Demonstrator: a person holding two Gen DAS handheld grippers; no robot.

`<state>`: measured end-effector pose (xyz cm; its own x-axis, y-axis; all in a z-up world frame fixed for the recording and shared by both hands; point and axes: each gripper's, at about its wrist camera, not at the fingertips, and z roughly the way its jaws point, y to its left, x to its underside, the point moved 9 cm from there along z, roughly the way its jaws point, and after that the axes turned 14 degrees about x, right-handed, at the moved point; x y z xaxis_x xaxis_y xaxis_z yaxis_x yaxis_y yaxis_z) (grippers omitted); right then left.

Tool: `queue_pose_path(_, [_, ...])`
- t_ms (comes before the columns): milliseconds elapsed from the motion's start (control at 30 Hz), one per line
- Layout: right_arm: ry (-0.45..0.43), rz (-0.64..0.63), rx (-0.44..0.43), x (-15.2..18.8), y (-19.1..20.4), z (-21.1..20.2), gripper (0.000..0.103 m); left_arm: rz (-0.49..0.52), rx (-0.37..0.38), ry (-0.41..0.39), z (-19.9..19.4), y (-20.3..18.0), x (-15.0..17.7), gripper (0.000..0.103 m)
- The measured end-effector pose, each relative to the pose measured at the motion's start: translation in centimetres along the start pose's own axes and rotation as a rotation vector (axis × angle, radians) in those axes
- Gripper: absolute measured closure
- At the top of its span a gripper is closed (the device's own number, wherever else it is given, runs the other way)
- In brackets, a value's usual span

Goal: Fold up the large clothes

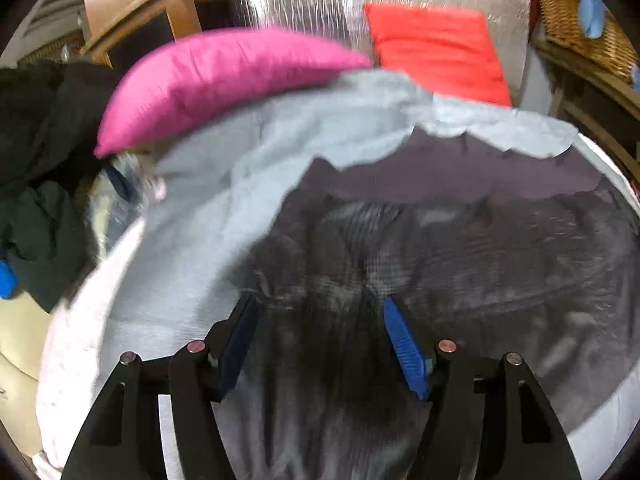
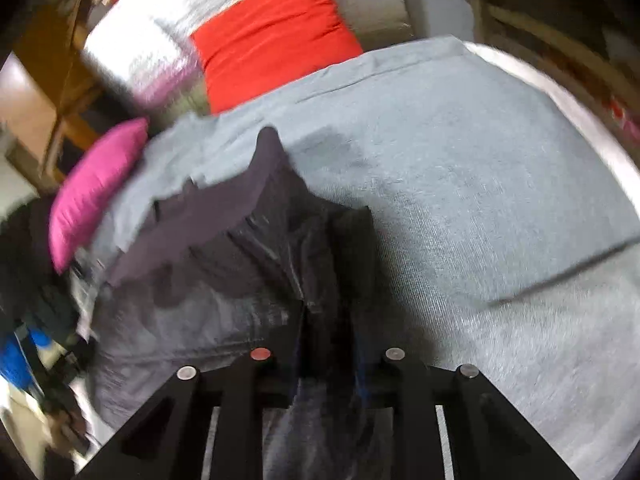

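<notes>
A dark grey garment [image 1: 460, 248] is lying spread across a light grey sheet [image 1: 192, 248] on the bed, below a magenta pillow [image 1: 224, 76] and a red cushion [image 1: 436, 50]. The left gripper [image 1: 320, 340] is hovering over the dark cloth with its blue pads wide apart, while the right gripper [image 2: 328, 332] is pinching a bunched fold of the garment [image 2: 240, 256] between narrowed fingers.

Motion blur smears the dark grey ribbed garment [image 1: 460, 248] in both views, the pink satin cushion [image 1: 224, 80] covers the grey sheet's far edge, and the right gripper's [image 2: 328, 344] pads vanish inside bunched cloth.
</notes>
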<state>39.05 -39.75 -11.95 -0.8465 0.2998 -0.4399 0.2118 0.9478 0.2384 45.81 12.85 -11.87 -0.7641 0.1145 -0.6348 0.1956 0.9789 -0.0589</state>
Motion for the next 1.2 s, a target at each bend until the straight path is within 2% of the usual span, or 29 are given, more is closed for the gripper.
queue_pose_path(67, [-0.023,0.005,0.013,0.4,-0.4,-1.1,0.074,0.01,-0.002,-0.037,-1.8,-0.2,0.4,0.035])
queue_pose_path(167, [-0.081,-0.079,0.018,1.9,0.6,-3.3,0.074,-0.003,0.024,-0.039,-2.4,-0.8,2.1,0.029])
queue_pose_path(200, [-0.077,-0.099,0.009,2.7,0.9,-3.3,0.07,-0.005,0.023,-0.009,-1.6,-0.9,2.9,0.029])
queue_pose_path(267, [-0.014,-0.082,0.048,3.7,0.2,-1.3,0.067,-0.052,0.023,0.087,0.6,-0.5,4.9,0.029])
queue_pose_path(300, [0.009,-0.043,0.024,4.0,-0.3,-0.7,0.065,-0.074,0.038,0.094,0.7,-0.4,5.3,0.029])
queue_pose_path(333, [0.034,0.03,-0.016,4.1,-1.0,-0.4,0.051,-0.091,0.054,0.075,0.1,-0.2,5.3,0.029])
queue_pose_path(367, [0.047,0.086,-0.029,4.1,-1.6,-0.5,0.044,-0.103,0.076,0.052,-0.8,0.0,5.1,0.029])
queue_pose_path(400, [0.048,0.136,-0.038,3.9,-2.1,-1.0,0.031,-0.112,0.096,0.028,-1.8,0.3,4.9,0.029])
queue_pose_path(433, [0.027,0.149,-0.057,3.7,-2.4,-1.7,0.026,-0.121,0.104,0.008,-2.6,0.8,4.7,0.028])
queue_pose_path(533, [-0.043,0.119,-0.05,3.0,-3.0,-3.7,0.024,-0.182,0.101,-0.049,-4.7,3.8,4.3,0.021])
queue_pose_path(700, [-0.068,0.119,-0.076,4.1,-3.6,-5.5,0.024,-0.348,0.016,-0.021,-5.2,9.2,6.3,0.021])
queue_pose_path(800, [-0.094,0.069,-0.069,6.0,-2.4,-6.7,0.024,-0.341,-0.018,-0.026,-6.2,9.2,6.6,0.021])
queue_pose_path(1033, [-0.139,-0.093,-0.101,9.9,2.8,-9.8,0.024,-0.289,0.01,-0.055,-8.3,6.7,6.2,0.021])
queue_pose_path(1200, [-0.144,-0.144,-0.137,10.8,6.1,-10.4,0.024,-0.293,0.04,-0.063,-9.1,5.3,6.4,0.021])
